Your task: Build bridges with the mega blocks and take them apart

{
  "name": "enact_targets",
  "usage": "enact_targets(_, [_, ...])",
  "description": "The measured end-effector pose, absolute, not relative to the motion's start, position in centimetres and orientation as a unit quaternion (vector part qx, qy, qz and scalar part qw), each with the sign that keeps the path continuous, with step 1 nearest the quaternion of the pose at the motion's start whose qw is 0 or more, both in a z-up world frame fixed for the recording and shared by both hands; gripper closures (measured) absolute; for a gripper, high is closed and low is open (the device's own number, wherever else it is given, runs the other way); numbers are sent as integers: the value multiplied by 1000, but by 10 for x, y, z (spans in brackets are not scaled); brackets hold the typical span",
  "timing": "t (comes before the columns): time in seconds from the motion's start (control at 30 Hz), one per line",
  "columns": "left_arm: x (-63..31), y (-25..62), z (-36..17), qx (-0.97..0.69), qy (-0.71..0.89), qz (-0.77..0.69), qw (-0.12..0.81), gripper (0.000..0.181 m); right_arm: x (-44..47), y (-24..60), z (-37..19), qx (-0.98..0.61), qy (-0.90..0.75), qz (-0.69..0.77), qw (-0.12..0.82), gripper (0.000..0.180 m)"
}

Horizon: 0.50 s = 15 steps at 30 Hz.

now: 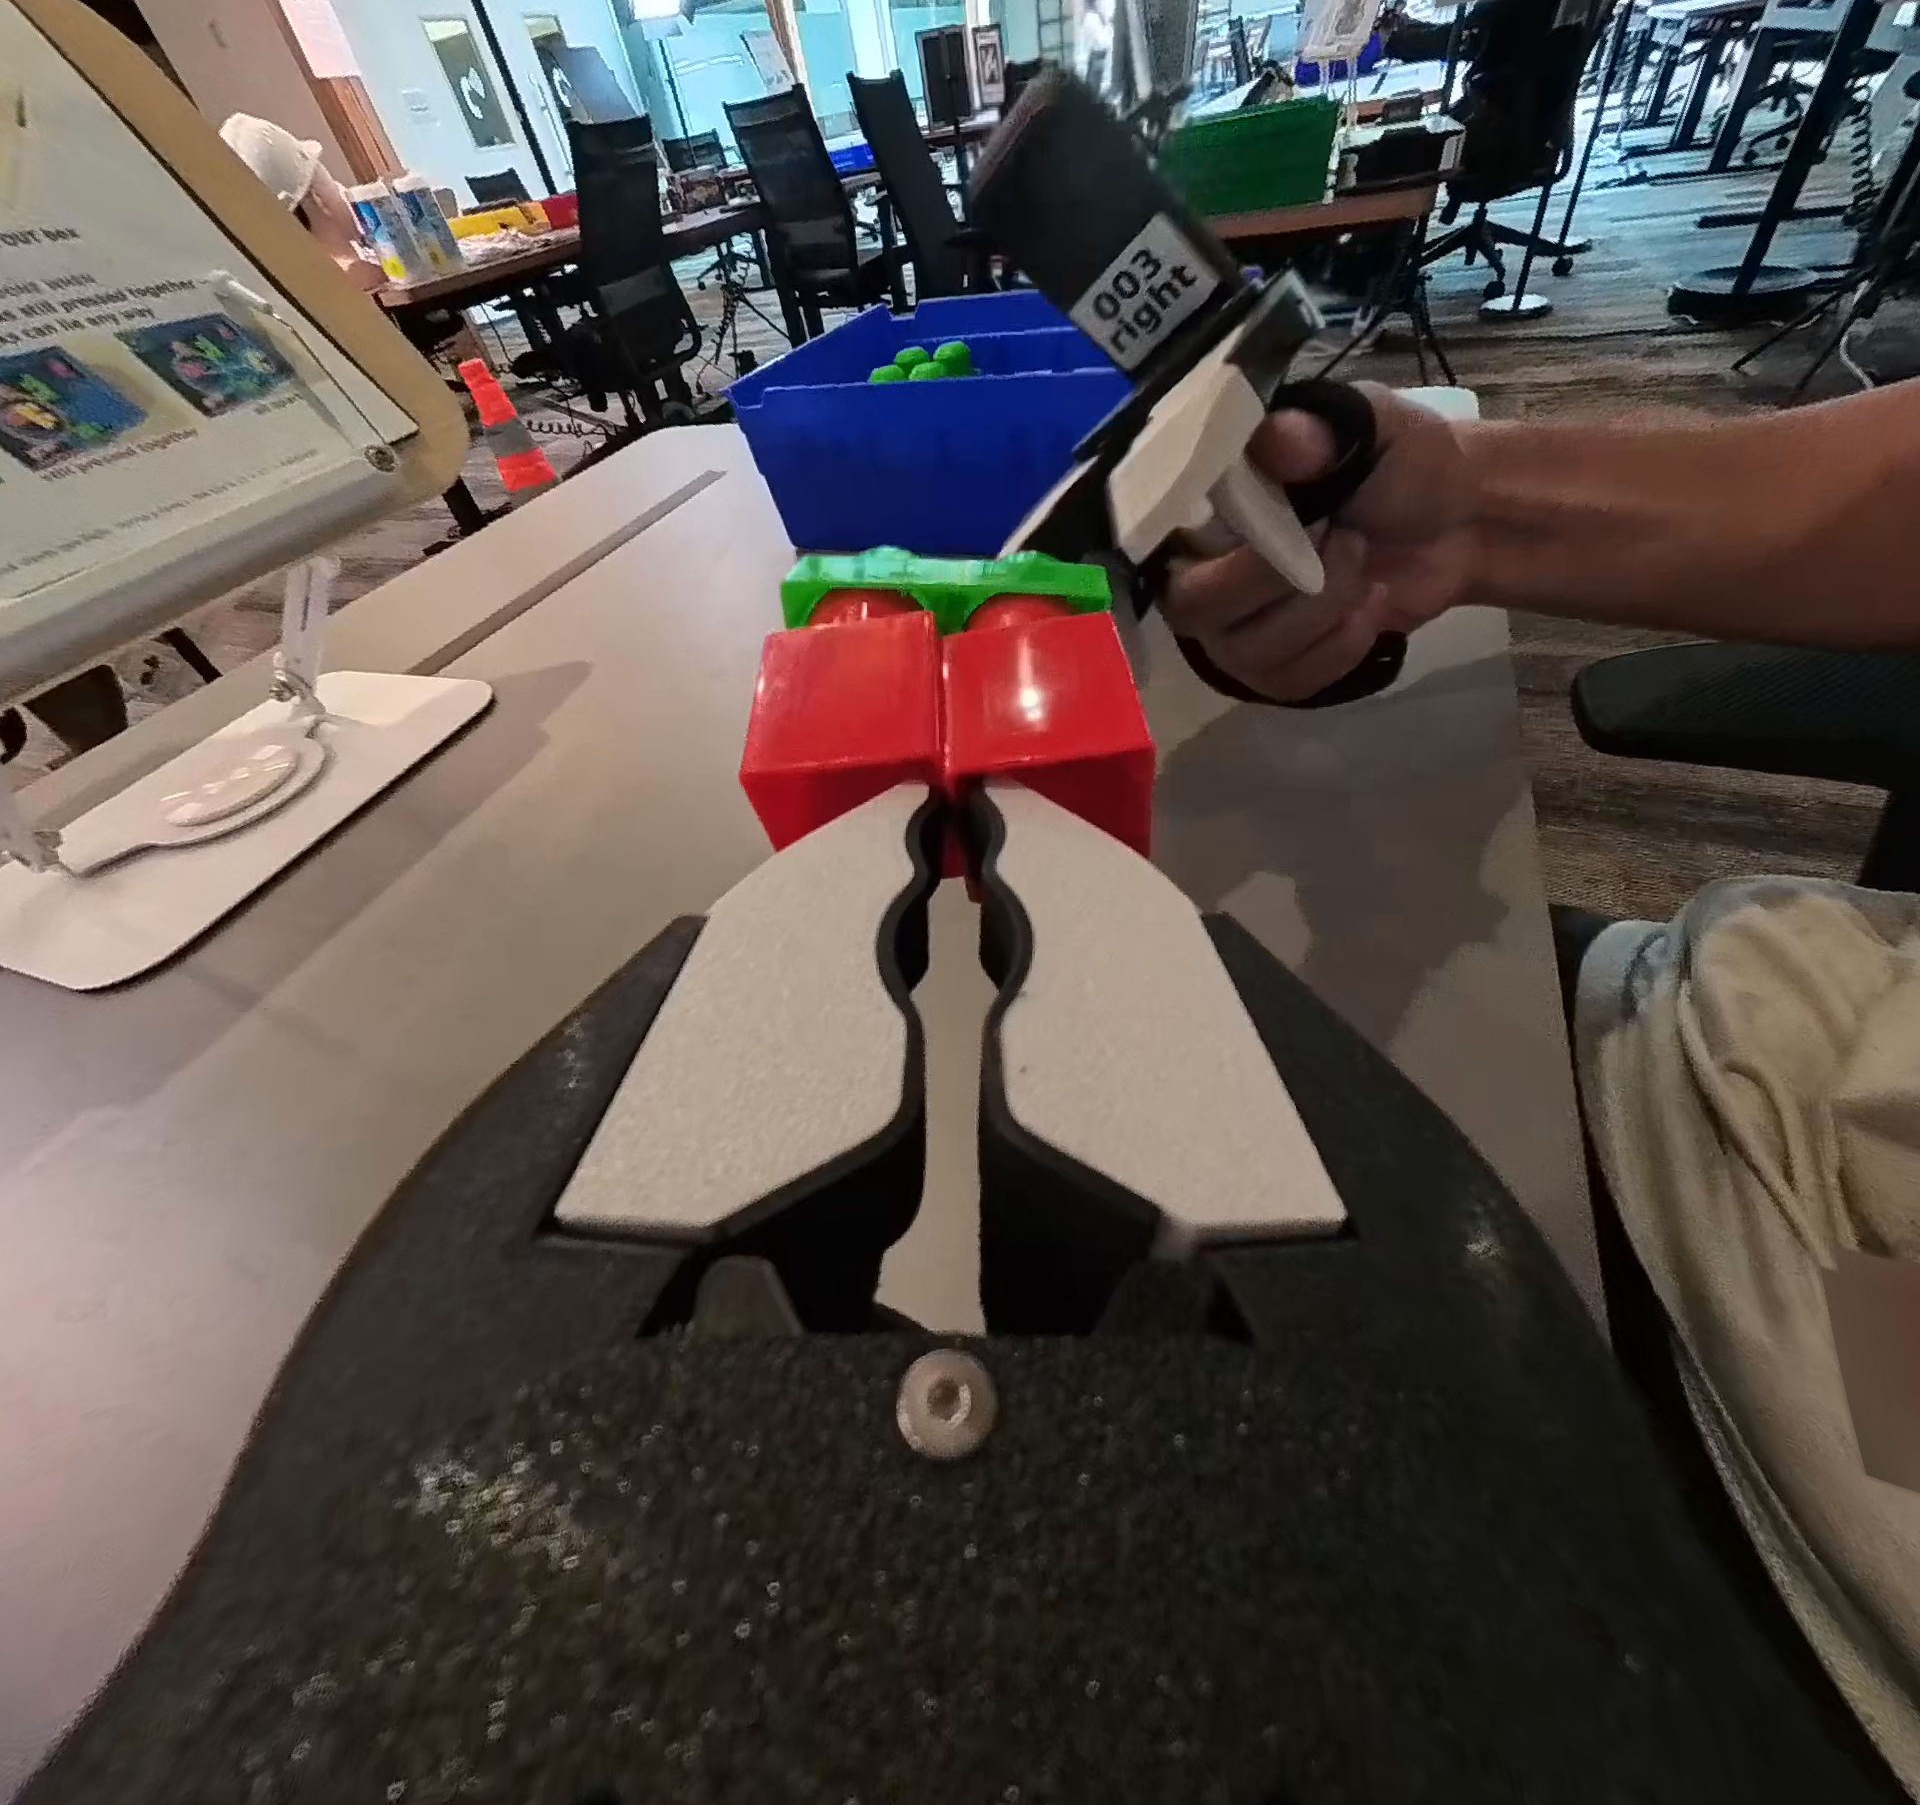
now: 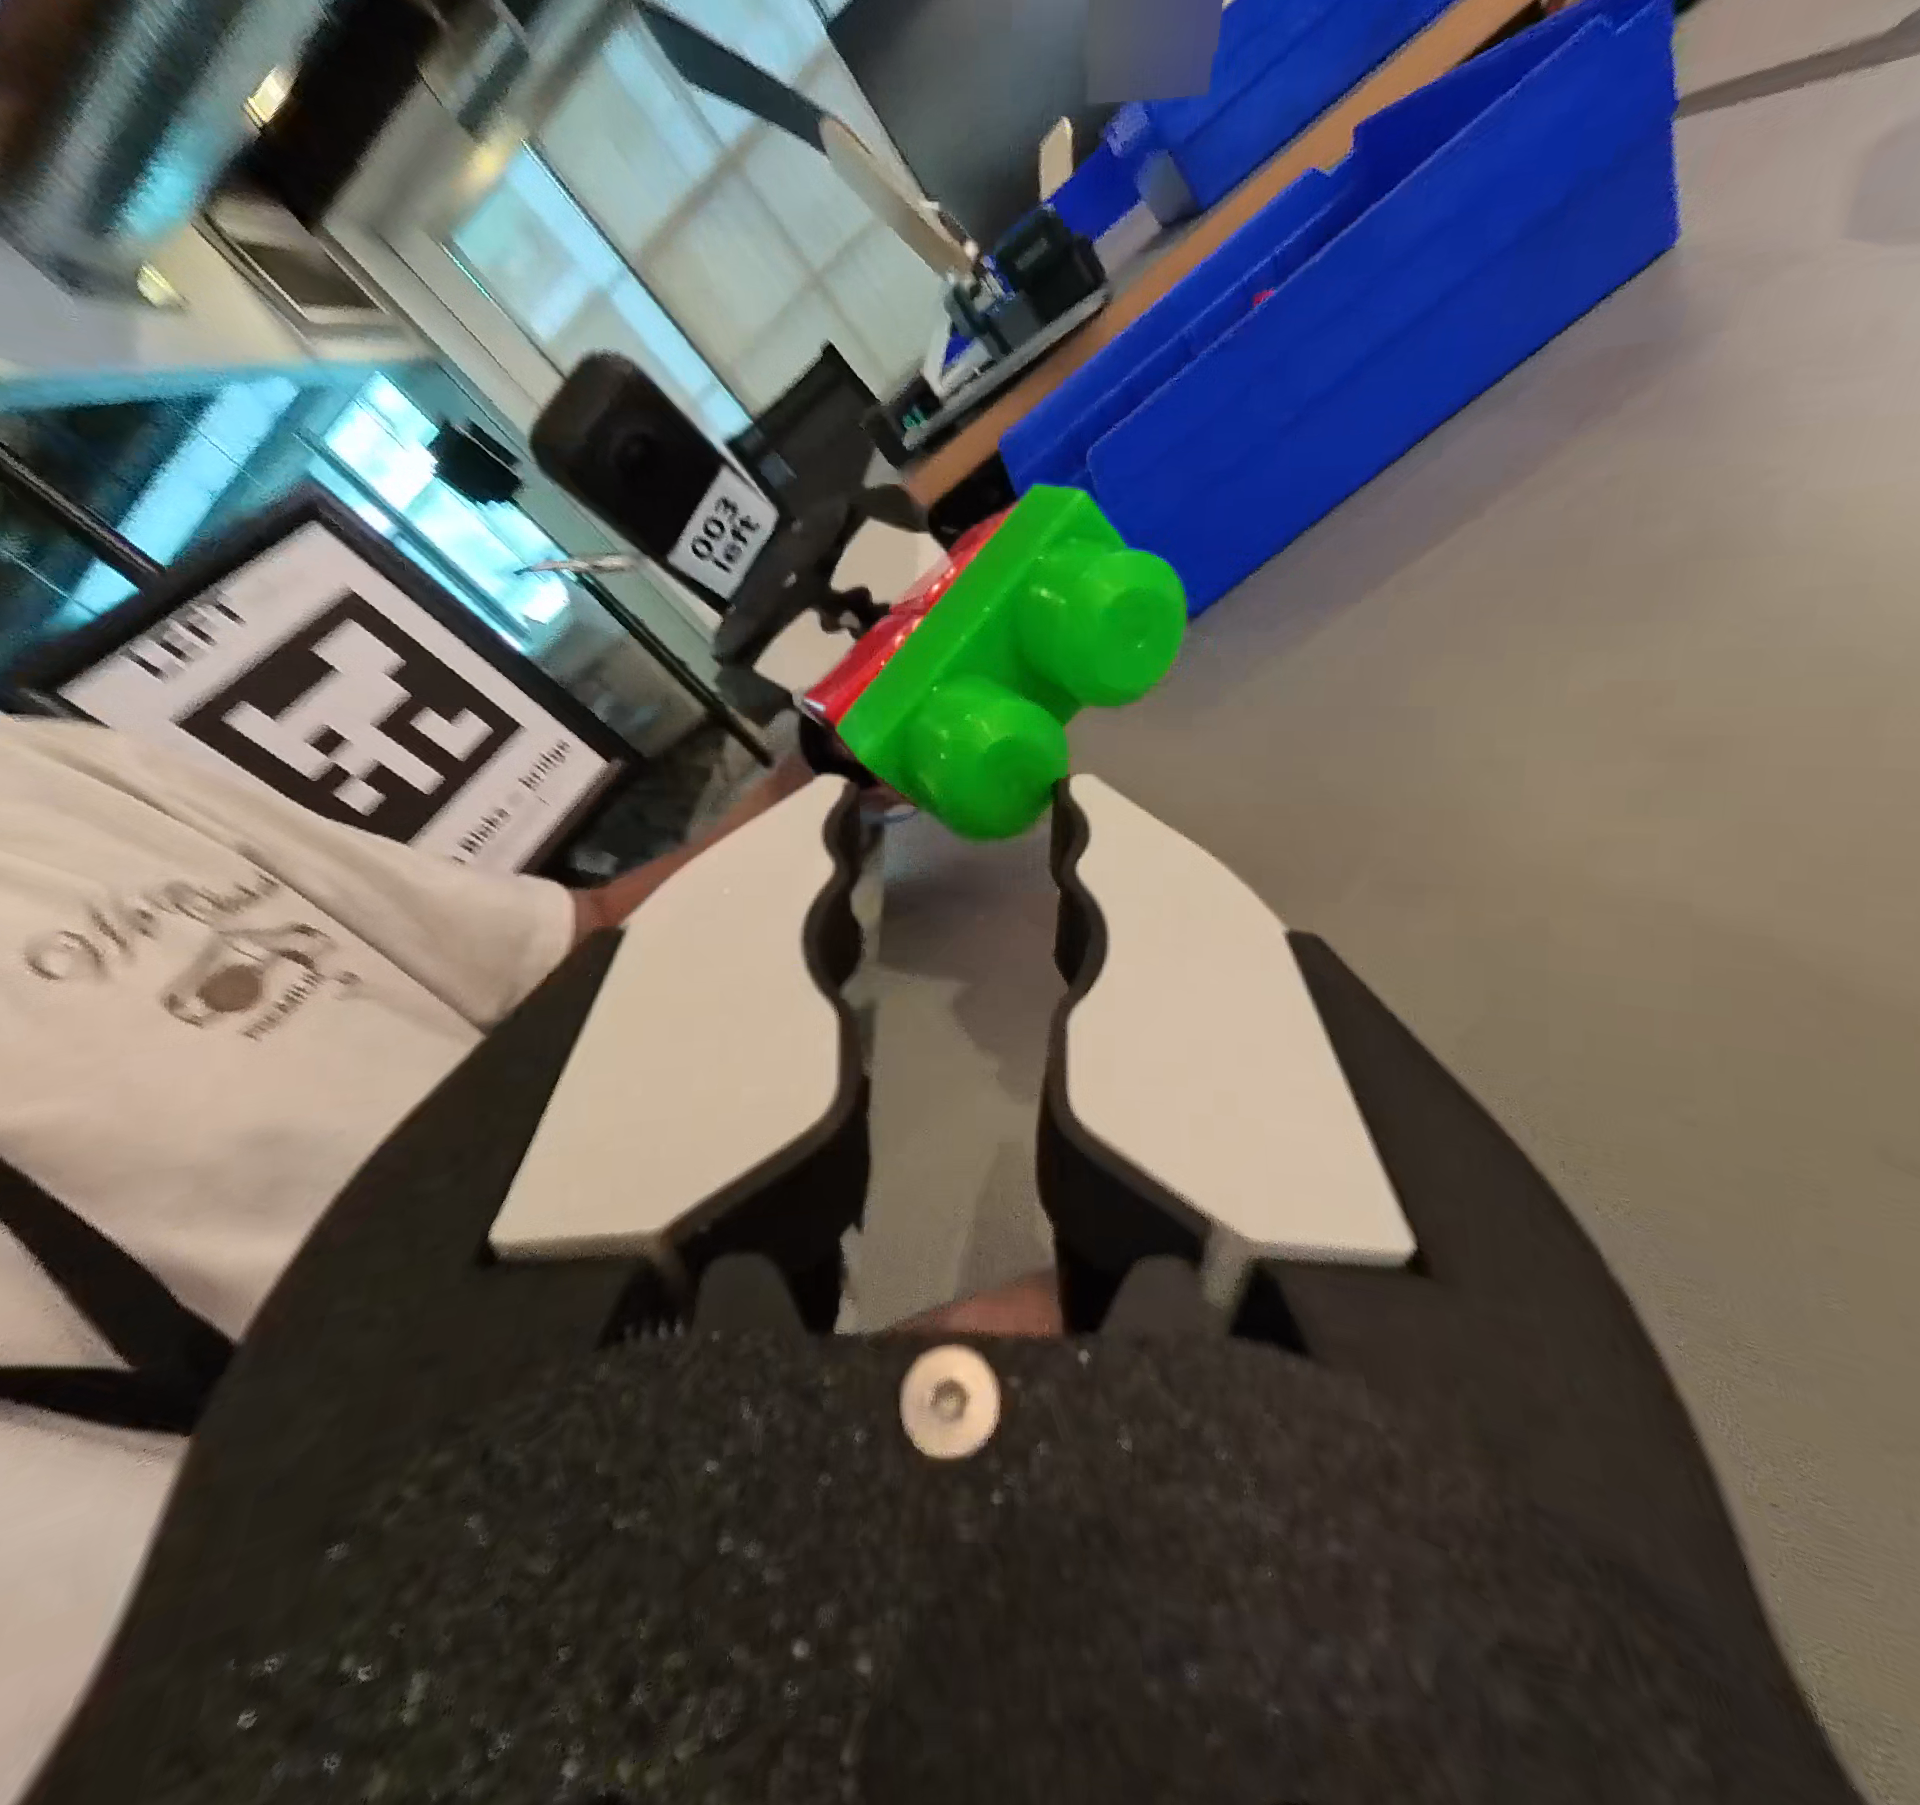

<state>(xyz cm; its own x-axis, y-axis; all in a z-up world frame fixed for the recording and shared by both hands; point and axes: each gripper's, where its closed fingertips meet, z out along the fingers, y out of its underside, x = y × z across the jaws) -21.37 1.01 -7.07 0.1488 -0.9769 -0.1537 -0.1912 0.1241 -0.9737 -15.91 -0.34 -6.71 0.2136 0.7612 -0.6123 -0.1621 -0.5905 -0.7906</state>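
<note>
Over the near table edge [image 1: 582, 820] | left gripper [image 1: 954, 810] clamped on two red blocks [image 1: 940, 716], green block [image 1: 940, 579] capping them | right gripper [image 2: 951, 799] parted, nearing green studs | risk: an off-centre pull twists the stack from the left gripper's hold | blue bin [image 1: 914, 446] beyond.

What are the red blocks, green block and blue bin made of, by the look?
Red blocks: glossy moulded plastic, seemingly; sharp light glints on smooth faces. Green block: same kind, shiny rounded studs with soft highlights. Blue bin: likely stiffer plastic with a duller sheen, thin straight walls. All hedged, judged by look alone.
</note>
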Motion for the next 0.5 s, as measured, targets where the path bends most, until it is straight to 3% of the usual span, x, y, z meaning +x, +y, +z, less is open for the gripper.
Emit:
enact_targets(0.2, [-207,6,-77,-540,557,-347,527,178,-168,-3,-70,-649,-162,679,303,130])
enact_targets(0.37, [-205,3,-81,-530,577,-336,523,178,-171,-1,-78,-644,-127,710,255,144])
enact_targets(0.5, [-203,-4,-79,-505,597,-347,517,178,-173,-6,-75,-617,-116,748,215,143])
